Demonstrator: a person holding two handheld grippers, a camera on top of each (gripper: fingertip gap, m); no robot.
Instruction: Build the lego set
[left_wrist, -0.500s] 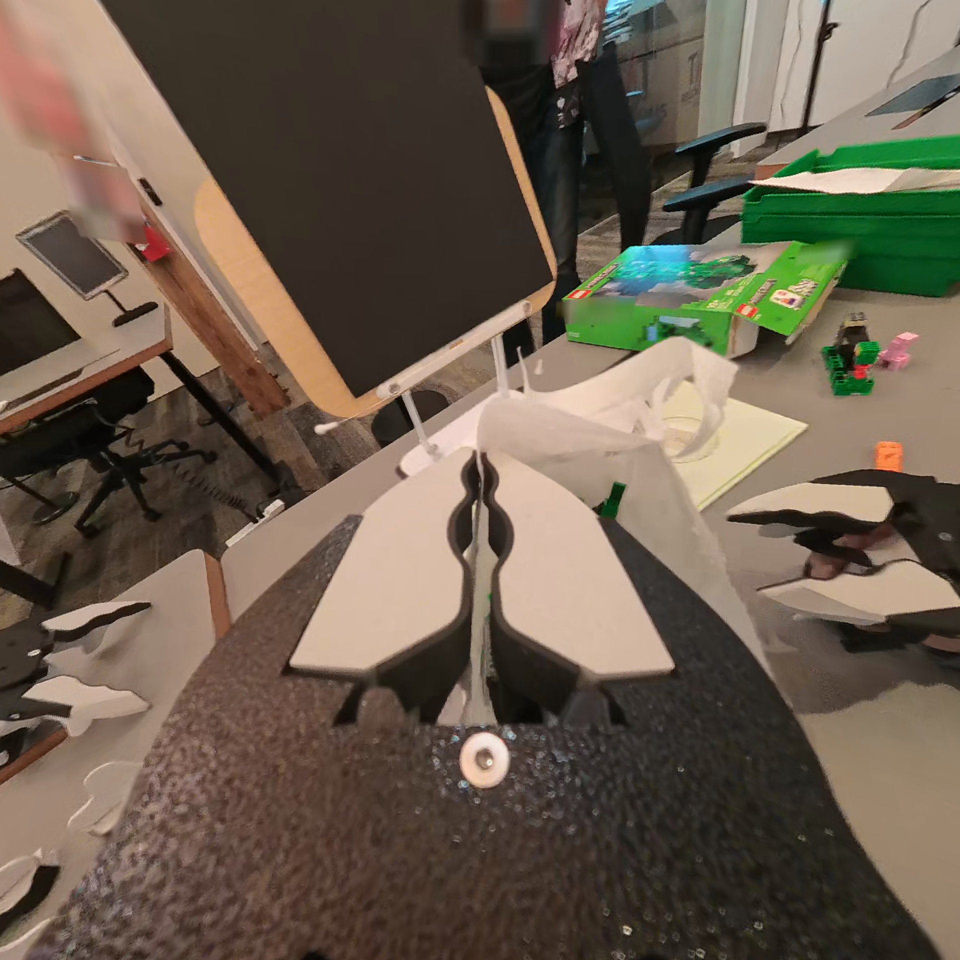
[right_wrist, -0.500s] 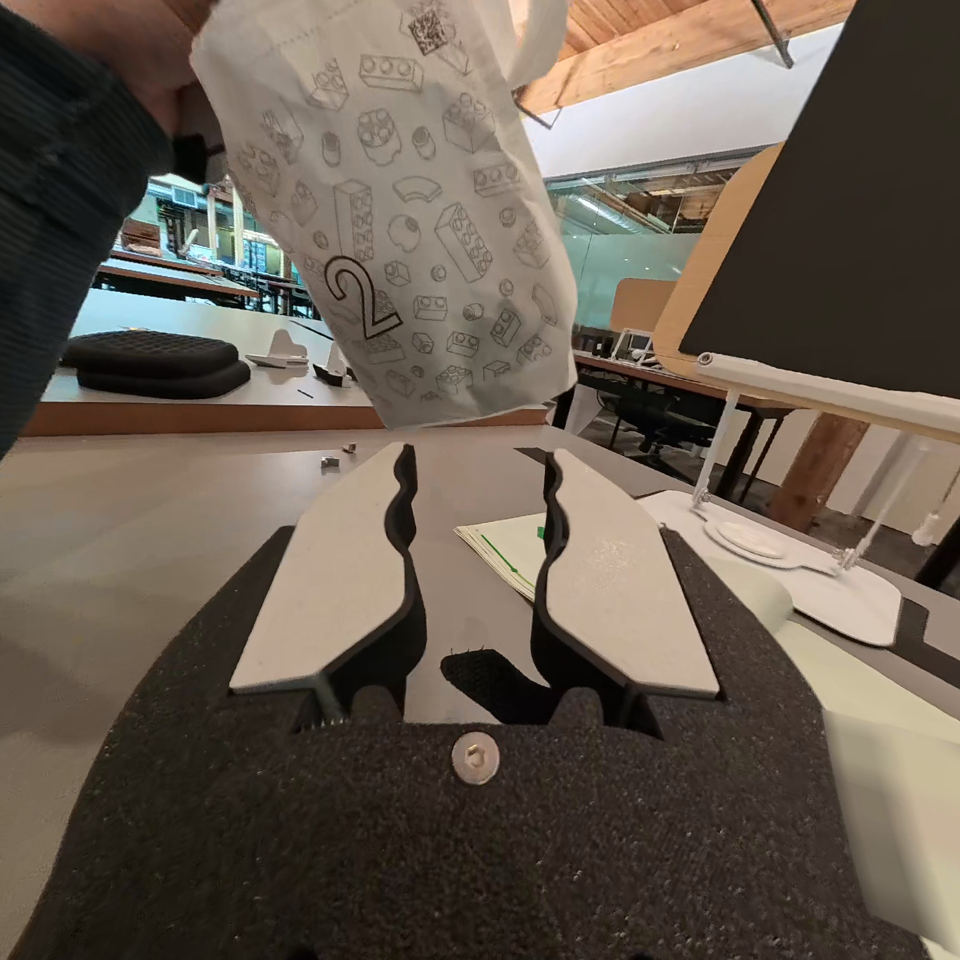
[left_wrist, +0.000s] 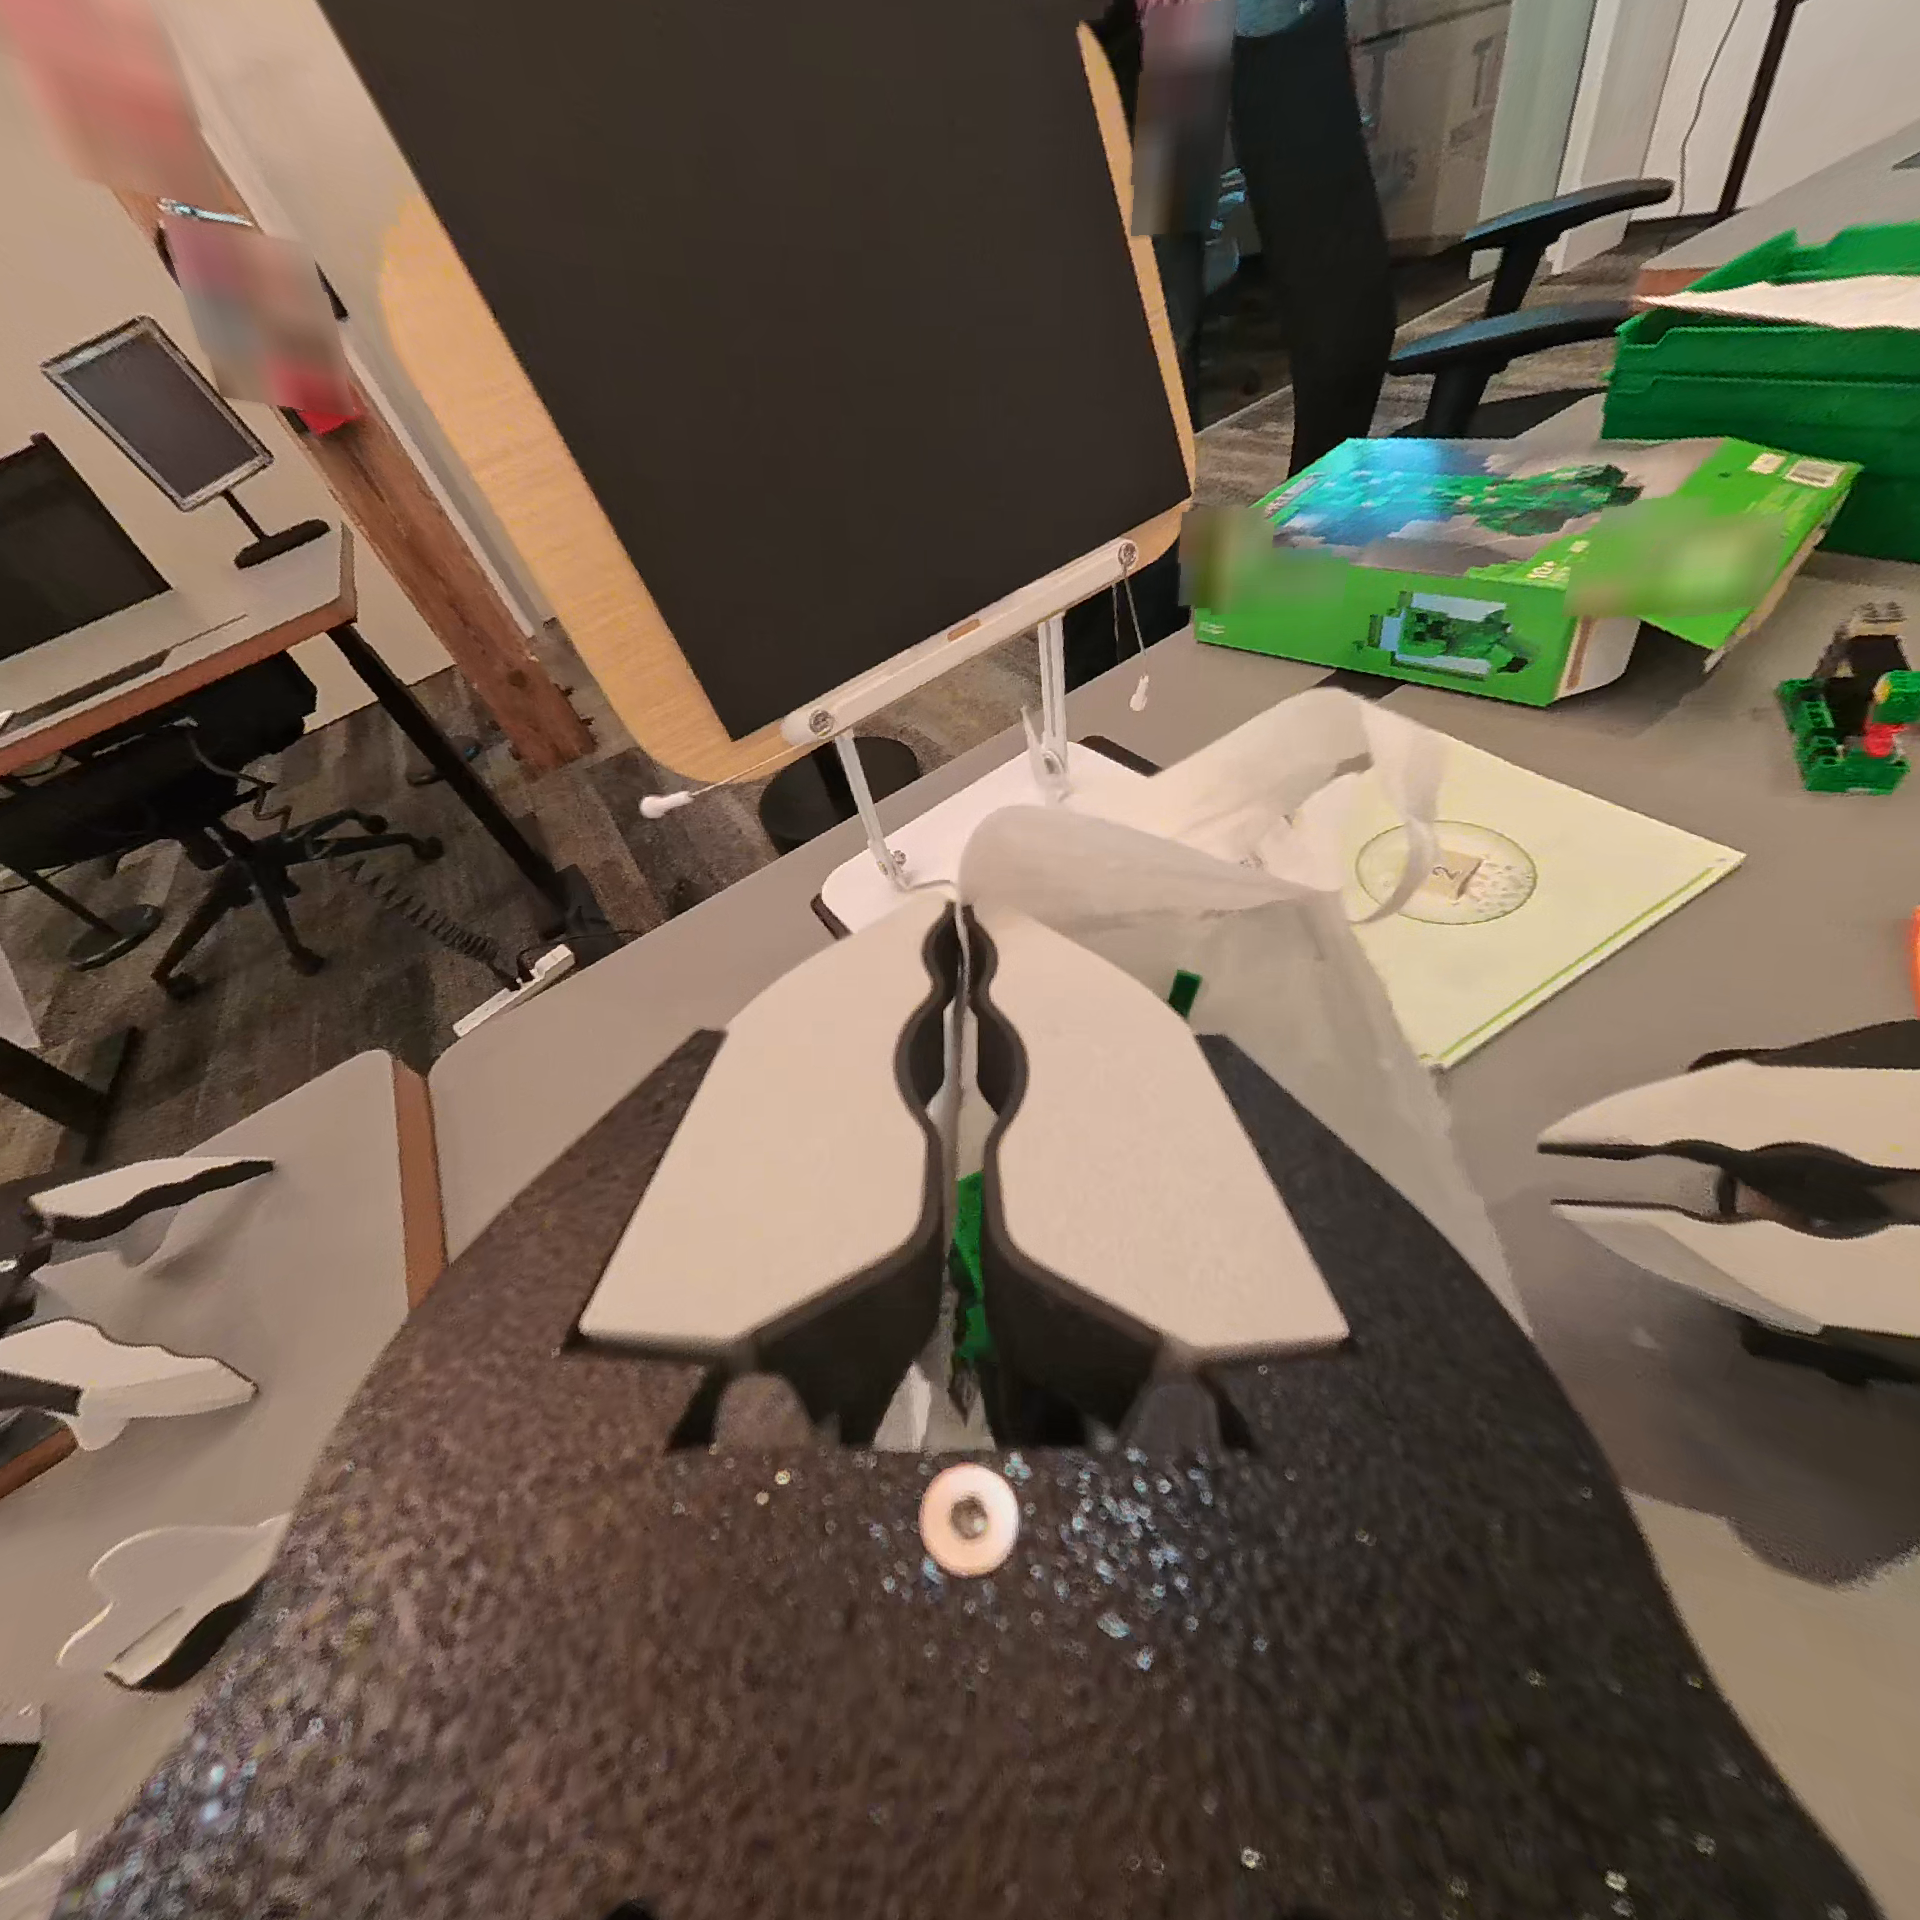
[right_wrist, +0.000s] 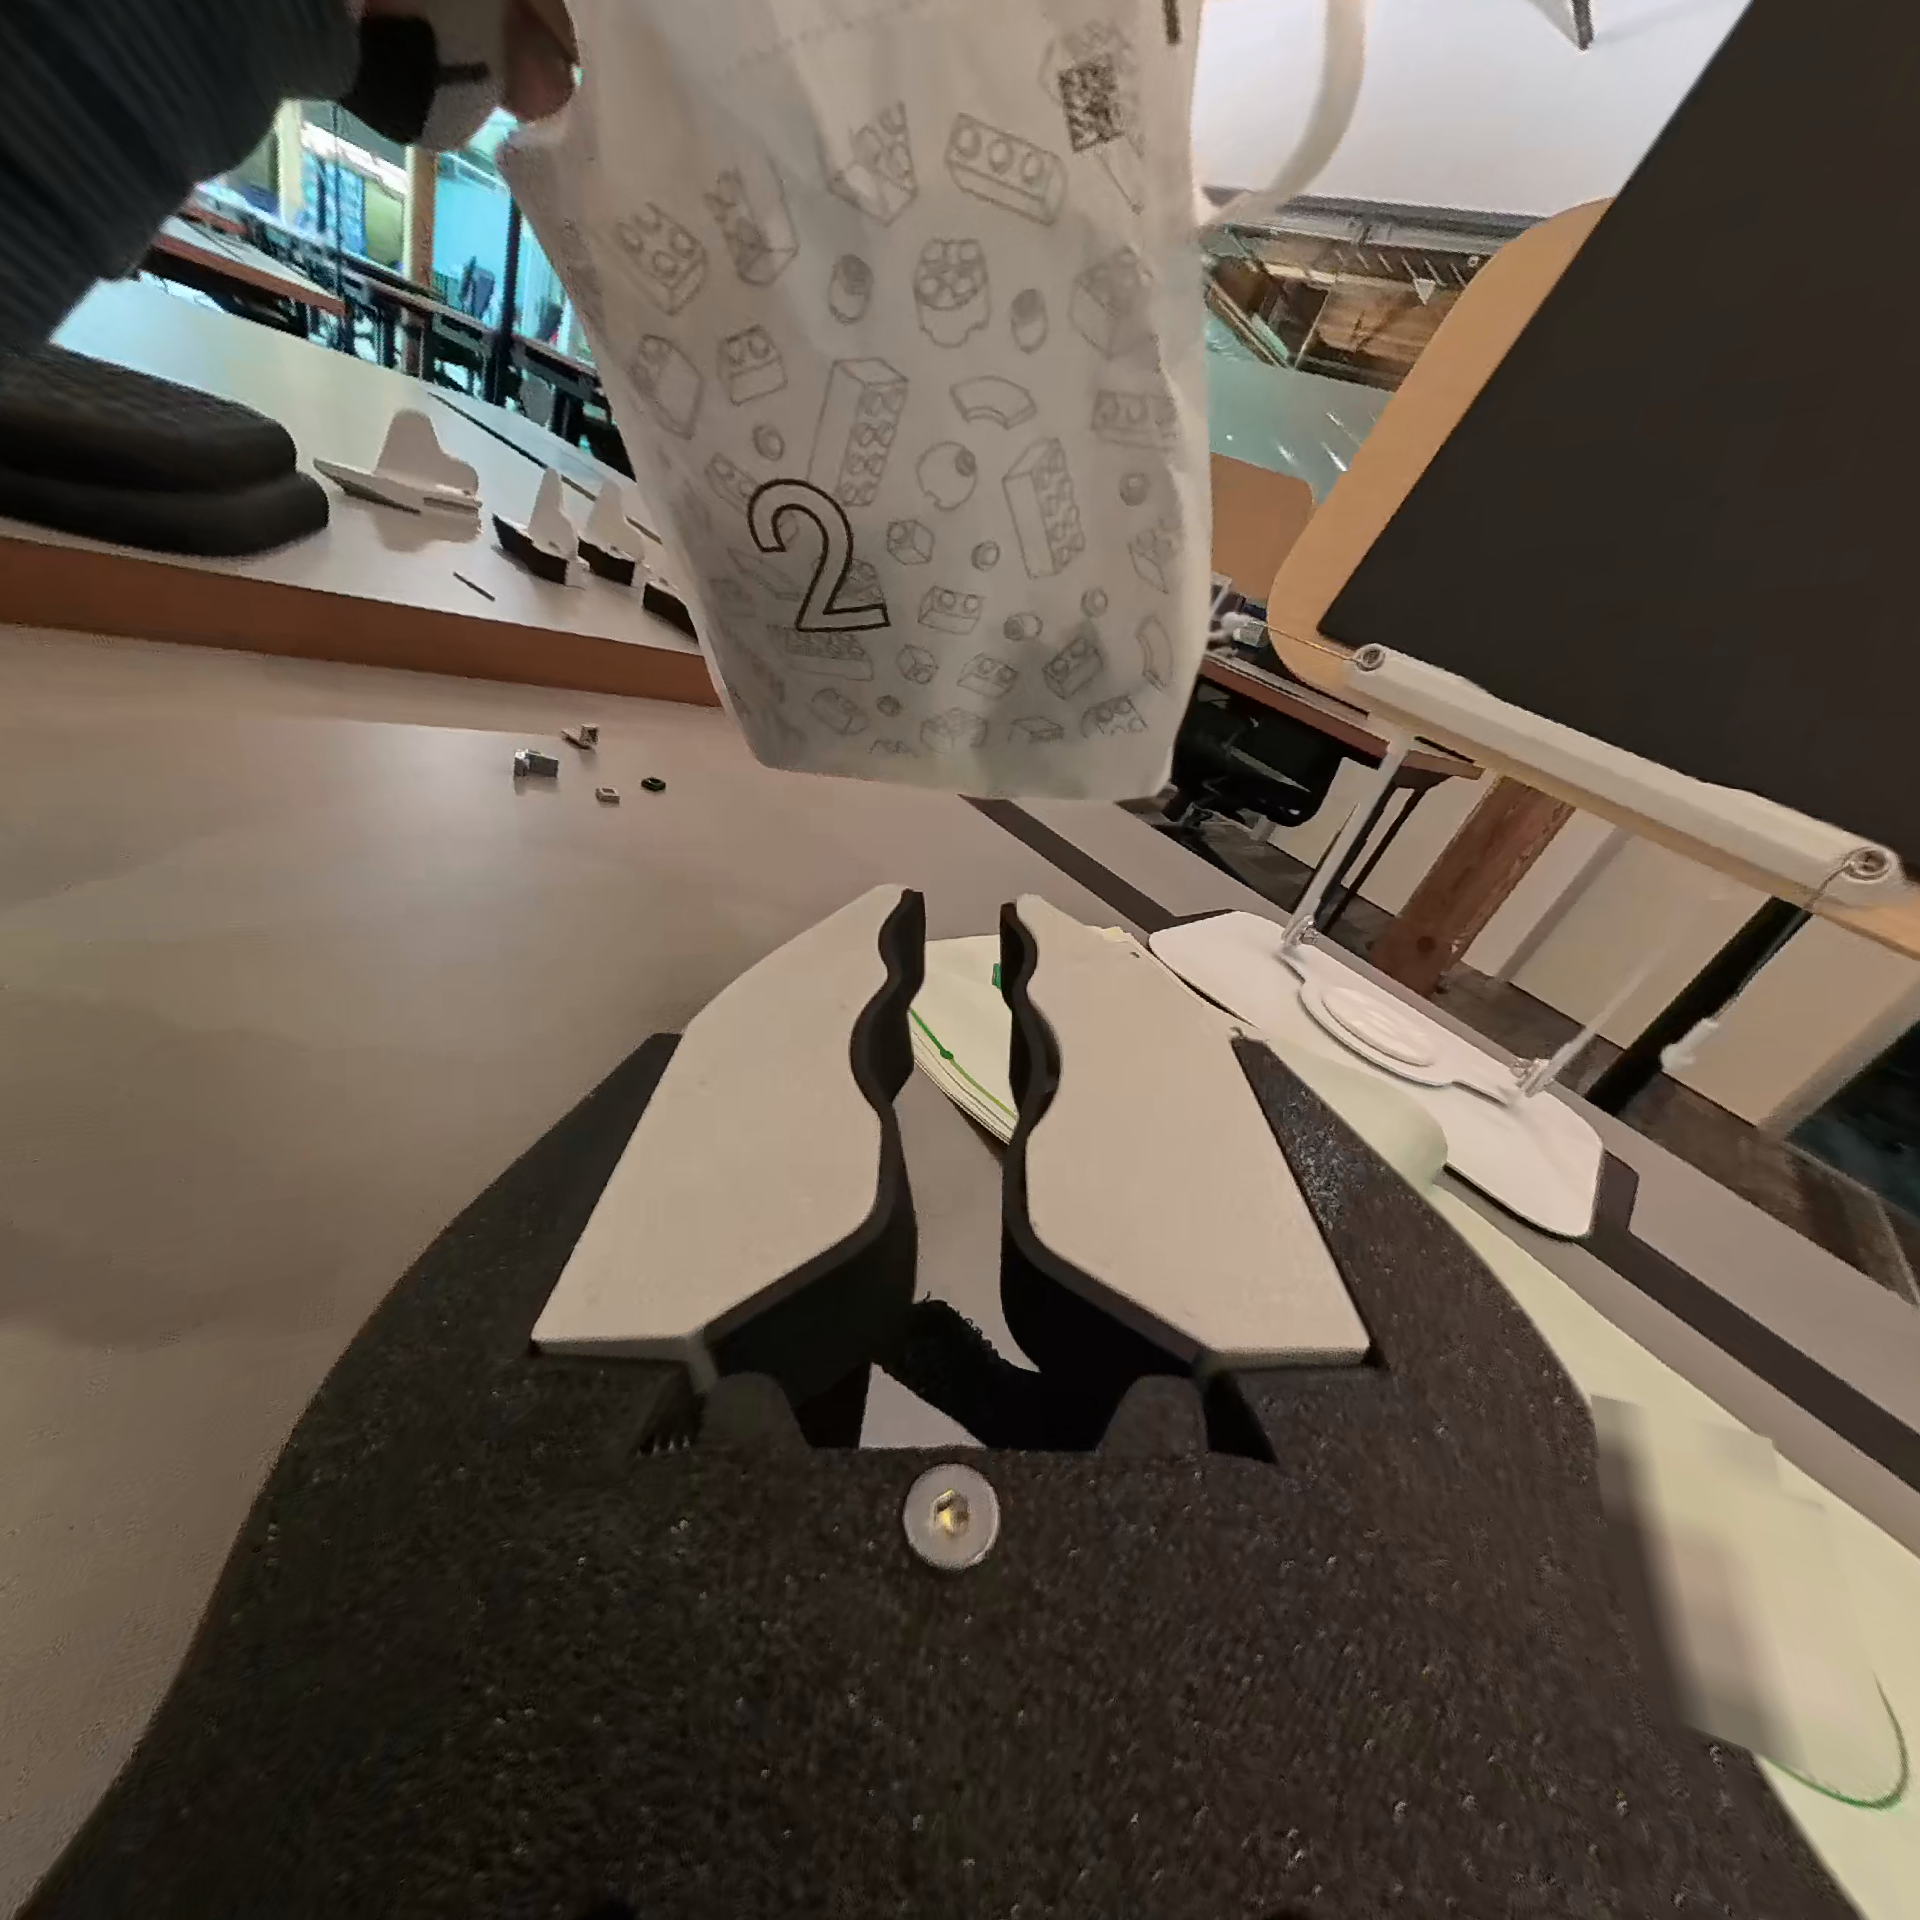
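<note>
My left gripper (left_wrist: 961, 935) is shut on the edge of a white paper parts bag (left_wrist: 1195, 914) and holds it above the grey table (left_wrist: 1558, 1403). Green bricks (left_wrist: 971, 1247) show inside the bag. In the right wrist view the bag (right_wrist: 914, 416), printed with brick outlines, hangs just ahead of and above my right gripper (right_wrist: 961, 914). The right gripper is empty, its jaws only a narrow gap apart. It also shows at the right edge of the left wrist view (left_wrist: 1704, 1164), low over the table.
An instruction booklet (left_wrist: 1538, 914) lies under the bag. Behind it stand a green set box (left_wrist: 1507, 561), a small partial build (left_wrist: 1849, 717), stacked green trays (left_wrist: 1766, 364) and a tablet stand (left_wrist: 790, 343). Small loose pieces (right_wrist: 582, 764) lie on the table. A sleeve (right_wrist: 125, 156) is at upper left. The grippers' ends are close to 20 cm from one another.
My right gripper's jaws have narrowed from a wide gap to a slim one. The bag now hangs closer in front of the right gripper. My left gripper still grips the bag.
</note>
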